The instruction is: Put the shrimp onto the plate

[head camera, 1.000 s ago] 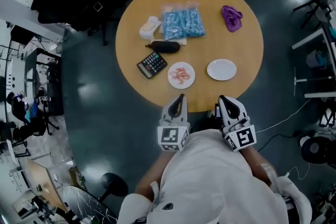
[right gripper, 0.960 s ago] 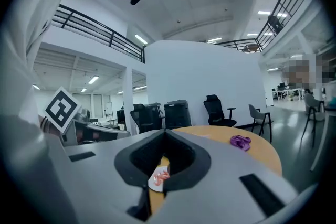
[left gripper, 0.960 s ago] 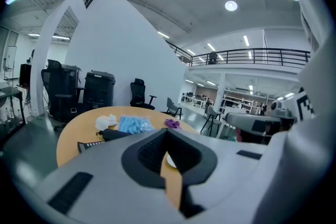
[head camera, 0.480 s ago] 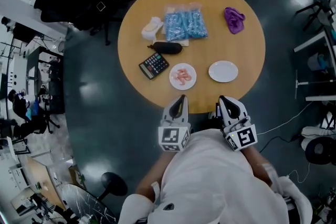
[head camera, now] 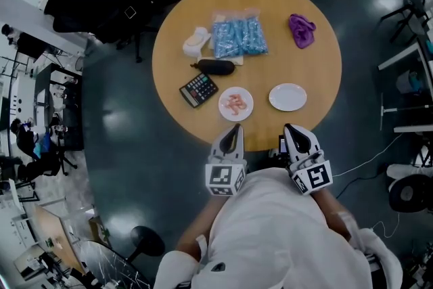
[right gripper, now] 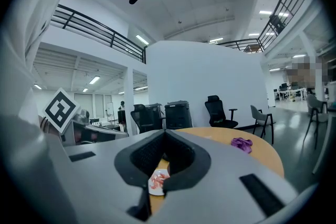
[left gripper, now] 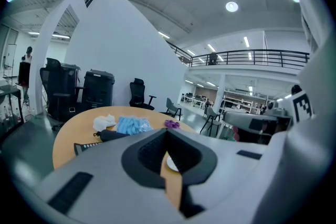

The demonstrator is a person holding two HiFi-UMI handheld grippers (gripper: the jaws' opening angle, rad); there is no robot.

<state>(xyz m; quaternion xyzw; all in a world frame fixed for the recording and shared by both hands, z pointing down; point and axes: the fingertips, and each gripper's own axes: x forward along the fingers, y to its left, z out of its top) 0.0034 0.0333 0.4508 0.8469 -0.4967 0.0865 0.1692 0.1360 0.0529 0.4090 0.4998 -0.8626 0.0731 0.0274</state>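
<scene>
Holding both tools low and close against the white-clad torso (head camera: pixel 270 240), side by side and a little apart, noses pointing forward and away from the body. At the left, carrying the left gripper (head camera: pixel 233 128) with jaws brought together and nothing between them, left marker cube (head camera: pixel 224 177) turned up toward the head. At the right, carrying the right gripper (head camera: pixel 291 128) likewise, jaws closed and empty, right marker cube (head camera: pixel 312 177) canted slightly outward. Hands hidden behind the cubes.

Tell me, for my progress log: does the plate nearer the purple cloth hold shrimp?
No, that white plate is bare; the shrimp lie on the second plate beside the calculator.
</scene>
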